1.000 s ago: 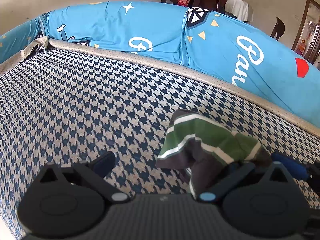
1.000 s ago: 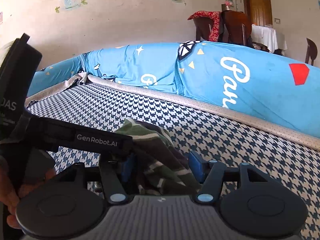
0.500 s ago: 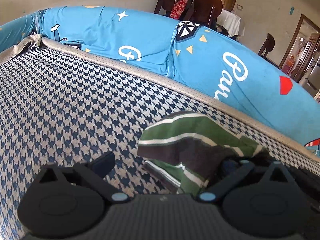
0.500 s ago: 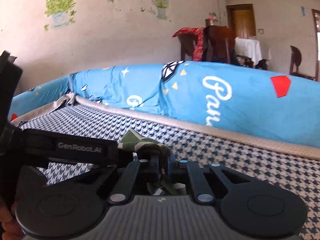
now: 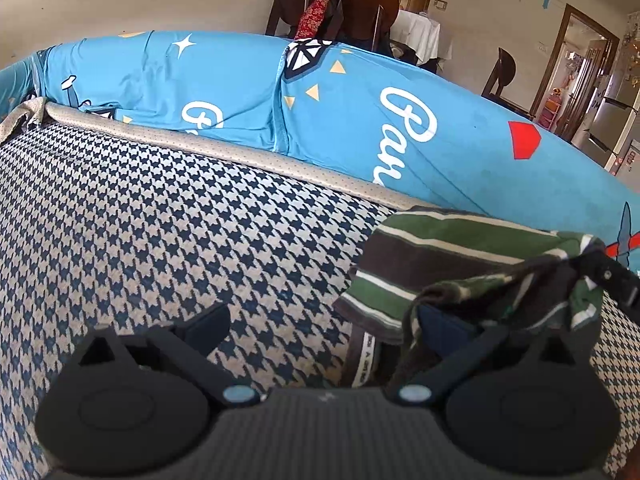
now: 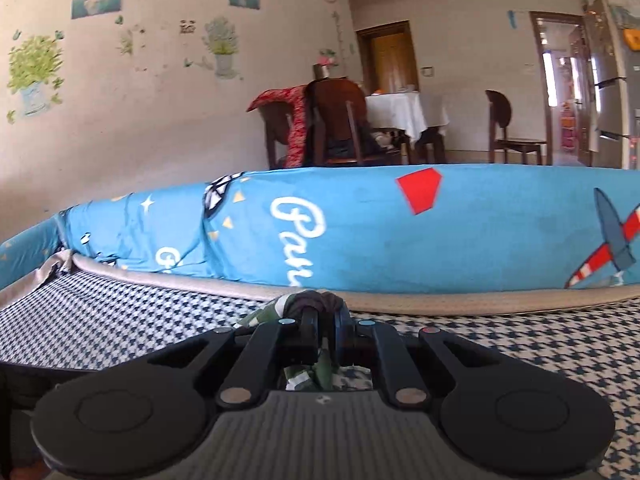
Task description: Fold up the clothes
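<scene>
Right gripper [image 6: 325, 330]: jaws drawn nearly together, bunched fold of green striped garment [image 6: 280, 311] pinched between them. Left gripper [image 5: 320, 324]: jaws spread wide, nothing clamped; garment [image 5: 444, 256] draped over its right finger [image 5: 444, 330], left finger [image 5: 204, 326] bare. Garment lifted at held edge, remainder hung above houndstooth seat cushion [image 5: 160, 232]. Blue printed cover [image 5: 360, 120] seen on sofa back behind. Wooden chairs [image 6: 332, 120] and white-clothed table [image 6: 400, 110] noted beyond.
</scene>
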Tool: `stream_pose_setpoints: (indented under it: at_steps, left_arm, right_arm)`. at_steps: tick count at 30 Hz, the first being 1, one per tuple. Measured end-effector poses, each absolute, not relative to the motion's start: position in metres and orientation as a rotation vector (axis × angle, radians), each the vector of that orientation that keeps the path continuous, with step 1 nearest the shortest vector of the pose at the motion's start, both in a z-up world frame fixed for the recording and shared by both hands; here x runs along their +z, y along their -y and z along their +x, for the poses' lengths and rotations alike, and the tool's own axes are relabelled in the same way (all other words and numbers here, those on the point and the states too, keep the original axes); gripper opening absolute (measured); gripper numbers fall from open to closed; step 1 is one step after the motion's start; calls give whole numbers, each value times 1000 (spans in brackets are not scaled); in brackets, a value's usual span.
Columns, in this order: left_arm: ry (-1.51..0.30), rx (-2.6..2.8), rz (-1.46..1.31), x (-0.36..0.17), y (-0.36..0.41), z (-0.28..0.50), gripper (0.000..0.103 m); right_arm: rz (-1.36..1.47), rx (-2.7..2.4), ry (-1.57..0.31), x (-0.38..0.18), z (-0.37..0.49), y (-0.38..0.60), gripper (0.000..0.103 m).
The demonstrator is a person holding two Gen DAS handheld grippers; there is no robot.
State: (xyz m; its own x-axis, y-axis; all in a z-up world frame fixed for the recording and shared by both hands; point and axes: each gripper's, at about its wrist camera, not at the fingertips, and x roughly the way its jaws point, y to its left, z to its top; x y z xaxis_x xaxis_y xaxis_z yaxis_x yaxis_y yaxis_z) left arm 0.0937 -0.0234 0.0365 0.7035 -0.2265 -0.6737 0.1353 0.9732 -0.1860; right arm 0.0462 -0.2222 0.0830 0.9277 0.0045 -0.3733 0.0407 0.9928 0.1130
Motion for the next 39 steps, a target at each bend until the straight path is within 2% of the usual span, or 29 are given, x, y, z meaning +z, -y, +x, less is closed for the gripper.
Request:
stream_pose_setpoints:
  at_steps: [8, 14, 17, 19, 32, 39]
  left_arm:
    - [-776, -247, -84, 24, 47, 86, 103]
    - [-814, -272, -62, 9, 59, 87, 103]
    - [-817, -281, -53, 5, 64, 86, 103]
    - [-817, -292, -52, 5, 67, 85, 103]
    - [-939, -334, -53, -17, 77, 85, 103]
    - [-988, -342, -67, -28, 80, 87, 103]
  right_arm:
    - [151, -151, -407, 85, 24, 275, 9]
    - [213, -261, -557, 66, 12, 321, 10]
    - [186, -273, -578, 65, 1, 330, 24]
    - [165, -264, -566, 68, -8, 332, 40]
    - [163, -127, -477, 90, -22, 332, 53]
    - [152, -126, -554, 66, 10, 331, 61]
